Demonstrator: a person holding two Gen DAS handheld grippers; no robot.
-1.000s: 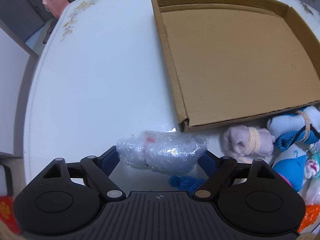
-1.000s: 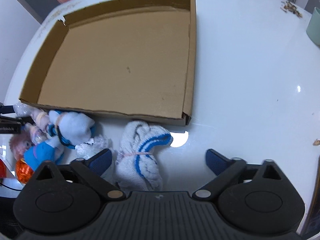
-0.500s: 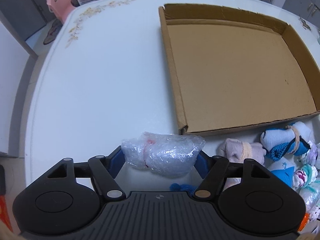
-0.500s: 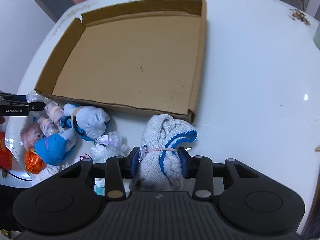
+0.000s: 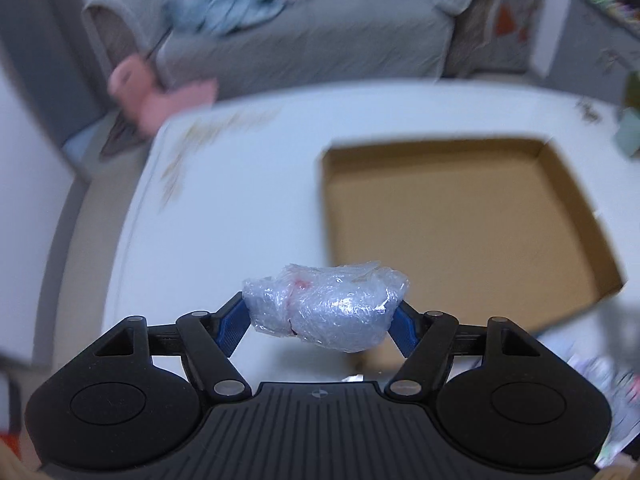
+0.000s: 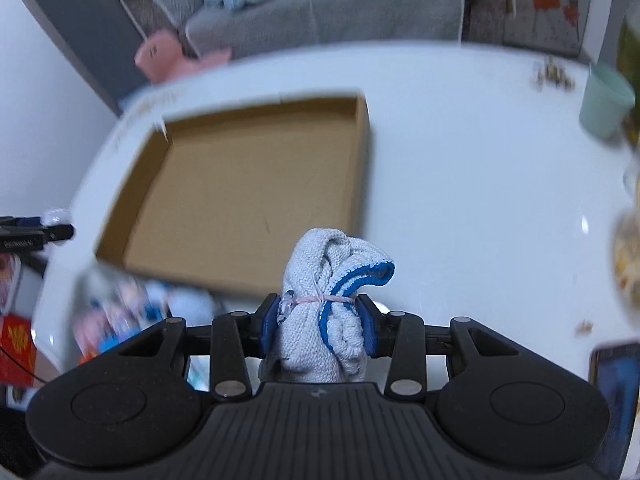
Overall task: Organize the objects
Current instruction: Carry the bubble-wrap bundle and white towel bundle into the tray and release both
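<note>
My left gripper is shut on a clear plastic-wrapped bundle, held above the white table just left of the shallow cardboard tray. My right gripper is shut on a rolled white sock bundle with blue trim, tied by a pink band, raised over the near right corner of the cardboard tray. The left gripper's tip with its plastic-wrapped bundle shows at the left edge of the right wrist view. A blurred pile of small sock bundles lies in front of the tray.
A mint green cup stands at the table's far right, with crumbs nearby. A phone lies at the near right edge. A grey sofa and a pink object are beyond the table. A red packet is at the left.
Both grippers closed on their bundles and lifted them off the table. The views tilted upward, so the sofa behind the table now shows.
</note>
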